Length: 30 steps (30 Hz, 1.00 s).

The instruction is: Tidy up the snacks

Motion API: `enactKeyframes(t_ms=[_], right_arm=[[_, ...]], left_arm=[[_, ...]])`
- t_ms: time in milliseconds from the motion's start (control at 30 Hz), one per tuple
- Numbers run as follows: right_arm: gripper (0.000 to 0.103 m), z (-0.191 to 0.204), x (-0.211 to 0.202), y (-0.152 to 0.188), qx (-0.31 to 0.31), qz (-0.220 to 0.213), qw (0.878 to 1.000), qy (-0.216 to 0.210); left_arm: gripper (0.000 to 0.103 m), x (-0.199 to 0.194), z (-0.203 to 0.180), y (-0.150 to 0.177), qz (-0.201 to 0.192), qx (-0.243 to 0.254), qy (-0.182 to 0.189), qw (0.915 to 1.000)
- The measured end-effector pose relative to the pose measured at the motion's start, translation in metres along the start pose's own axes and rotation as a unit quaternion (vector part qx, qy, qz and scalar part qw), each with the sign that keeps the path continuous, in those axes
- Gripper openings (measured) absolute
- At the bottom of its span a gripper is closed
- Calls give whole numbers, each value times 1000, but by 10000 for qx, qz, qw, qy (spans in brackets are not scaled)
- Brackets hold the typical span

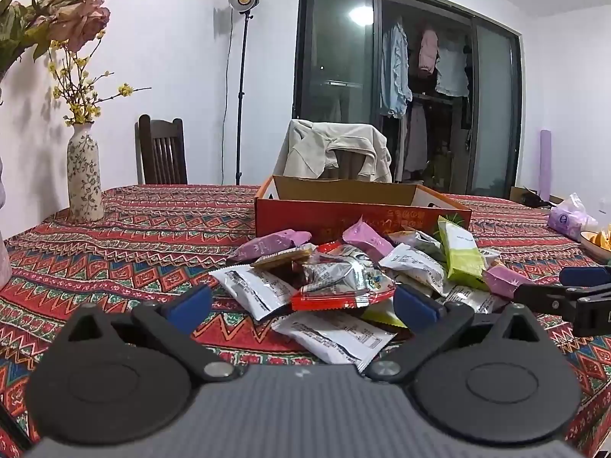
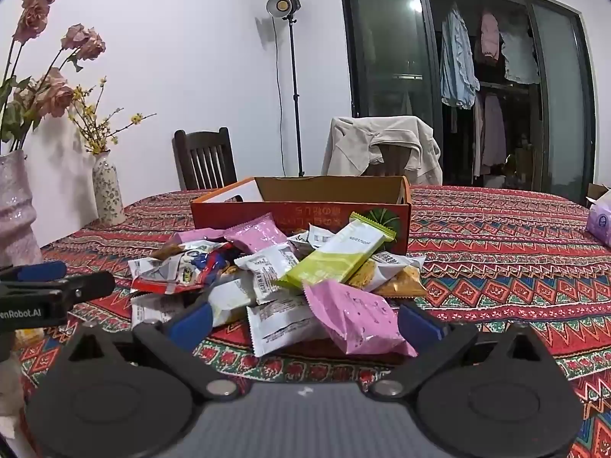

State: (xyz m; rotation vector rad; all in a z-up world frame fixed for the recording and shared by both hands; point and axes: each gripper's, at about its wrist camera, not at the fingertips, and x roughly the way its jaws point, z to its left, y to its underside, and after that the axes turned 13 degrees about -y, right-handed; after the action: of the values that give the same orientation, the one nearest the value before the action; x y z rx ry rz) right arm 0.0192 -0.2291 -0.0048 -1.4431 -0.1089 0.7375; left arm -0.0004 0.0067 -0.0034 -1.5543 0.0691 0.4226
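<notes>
A patterned tablecloth (image 1: 133, 244) carries an open orange box (image 2: 301, 213) at the far side; the snack pile (image 2: 275, 278) lies just near of it. Left gripper (image 1: 303, 305) and right gripper (image 2: 303, 318), jaws spread wide, hover at the pile's near edge, pinching nothing

Glossy crinkled plastic snack wrappers (image 1: 336, 278) lie on the tabletop's matt woven cloth (image 1: 133, 252); the box (image 1: 355, 206) is matt cardboard, the vase (image 1: 84, 179) glazed ceramic.
</notes>
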Motion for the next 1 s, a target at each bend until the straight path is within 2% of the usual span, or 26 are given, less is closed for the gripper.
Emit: enactKeyframes(t_ms=[1000], right_arm=[[103, -6, 3, 4, 116, 102, 9999, 35]], left_arm=[[103, 4, 2, 3, 179, -66, -73, 9998]])
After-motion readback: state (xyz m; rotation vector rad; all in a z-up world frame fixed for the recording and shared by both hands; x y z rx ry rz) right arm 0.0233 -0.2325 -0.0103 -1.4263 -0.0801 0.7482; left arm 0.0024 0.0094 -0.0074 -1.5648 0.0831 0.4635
